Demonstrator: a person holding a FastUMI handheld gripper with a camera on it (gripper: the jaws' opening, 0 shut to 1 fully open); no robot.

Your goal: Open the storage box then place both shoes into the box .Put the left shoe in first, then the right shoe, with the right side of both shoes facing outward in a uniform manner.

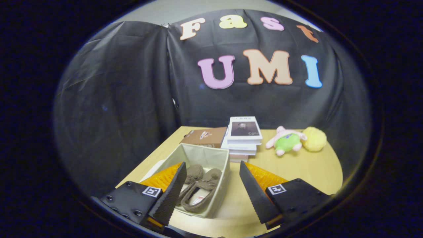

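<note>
- The counter (pixel 307 172) carries everything; from my seat it runs from the tongs out to the wall at 12 o'clock.
- The box (pixel 216 185) stands open just ahead of the tongs, slightly toward 11 o'clock, its lid nowhere over it.
- Both shoes (pixel 198 190) lie inside the box, side by side, toes toward 12 o'clock. I judge the placing step done, or all but done; which shoe is left and which right, I cannot tell from here.
- My tongs (pixel 213 195) are spread wide and hold nothing; the left finger hangs over the box's 9 o'clock wall, the right finger stands clear of the box at 3 o'clock, above bare counter.
- Next move, as I judge it: check that the shoes face alike, then lift away straight up and back toward 6 o'clock, so the left finger does not catch the box wall.
- A stack of books (pixel 244 138) sits just beyond the box at 1 o'clock, close enough to block any push forward.
- A brown booklet (pixel 205 137) lies beside the books, at 11 o'clock from them, right behind the box.
- A plush toy (pixel 287 141) lies well apart at 2 o'clock.
- A yellow ball (pixel 314 138) touches the toy on its 3 o'clock side; neither is in my way.
</note>
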